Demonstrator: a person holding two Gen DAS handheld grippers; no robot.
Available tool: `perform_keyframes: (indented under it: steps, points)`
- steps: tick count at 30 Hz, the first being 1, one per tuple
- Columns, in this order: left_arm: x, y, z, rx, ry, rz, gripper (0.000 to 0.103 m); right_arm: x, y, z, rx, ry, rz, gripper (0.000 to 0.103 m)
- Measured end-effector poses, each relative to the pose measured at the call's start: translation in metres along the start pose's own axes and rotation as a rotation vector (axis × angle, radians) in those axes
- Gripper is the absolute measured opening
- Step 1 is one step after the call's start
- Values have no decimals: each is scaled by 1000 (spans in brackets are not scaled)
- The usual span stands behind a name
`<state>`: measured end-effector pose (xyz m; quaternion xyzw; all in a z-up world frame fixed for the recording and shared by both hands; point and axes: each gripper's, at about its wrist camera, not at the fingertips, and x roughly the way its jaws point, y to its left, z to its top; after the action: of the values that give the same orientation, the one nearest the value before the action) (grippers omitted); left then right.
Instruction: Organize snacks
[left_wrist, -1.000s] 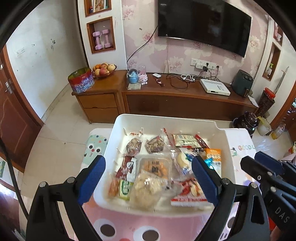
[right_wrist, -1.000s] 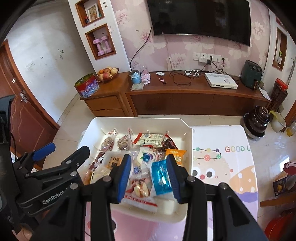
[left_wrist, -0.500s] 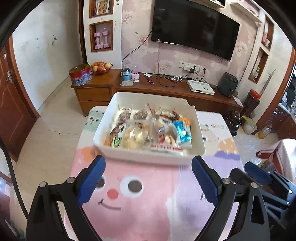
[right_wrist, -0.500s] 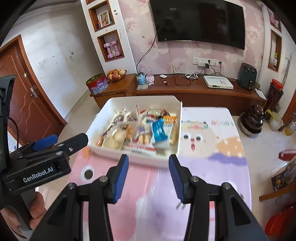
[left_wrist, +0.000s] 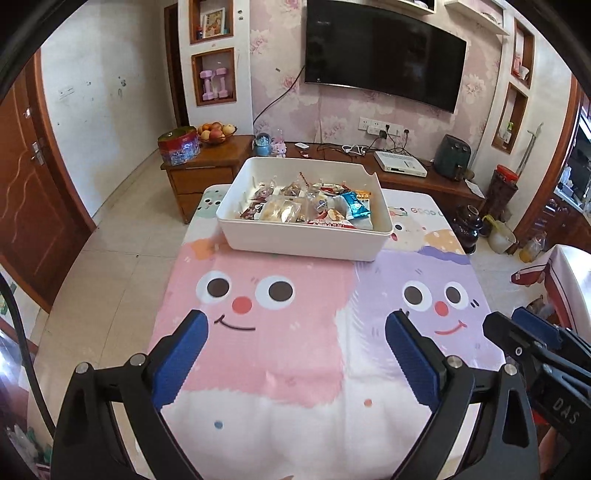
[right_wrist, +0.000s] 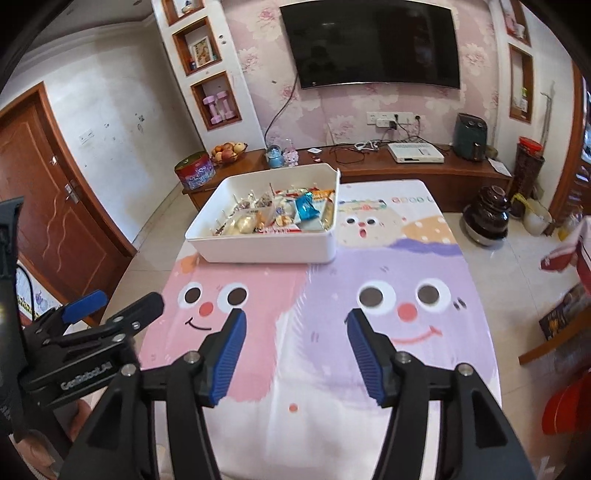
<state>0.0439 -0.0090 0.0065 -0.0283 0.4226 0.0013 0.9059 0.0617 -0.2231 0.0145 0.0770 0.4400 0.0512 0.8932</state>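
While you held both tools low over the near end of the table (left_wrist: 258, 369), the white box (left_wrist: 303, 242) stood at the far end of it, on the cartoon cloth, well apart from both of your grippers. Your left gripper (left_wrist: 295, 350) had its jaws spread wide and nothing was between them — only the pink face of the cloth showed in the gap. Your right gripper (right_wrist: 293, 345) was also apart, though less wide, and it held nothing; under it lay the border between the pink part and the purple part of the cloth.

The snacks (left_wrist: 306, 210) were all inside the box, packed close together. A blue packet (right_wrist: 306, 210) lay on top near the right wall of the box, and a red and white packet (left_wrist: 330, 224) lay against the near wall. Pale wrapped cakes (right_wrist: 242, 224) sat toward the left side.

From the right wrist view your left gripper appeared at the lower left (right_wrist: 92, 332), beside the table edge. Behind the table stood a wooden cabinet (left_wrist: 207, 166) with a fruit bowl (left_wrist: 216, 134) and a round tin (left_wrist: 179, 146) on it, and a dark television (right_wrist: 369, 40) hung on the flowered wall.
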Motion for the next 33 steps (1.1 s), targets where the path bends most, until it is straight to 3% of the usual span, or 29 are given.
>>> perform_keyframes:
  steps: [6,18,33]
  points:
    - [-28,2,-18,-6,-37,24,98,-22,-1,-17,25,-13,-24,60]
    - [-38,-5,-25,23,-39,26,98,-46,12,-30,-22,-92,-80,65]
    - [-29,-5,-30,12,4,21,98,-34,14,-36,-36,-49,-71,65]
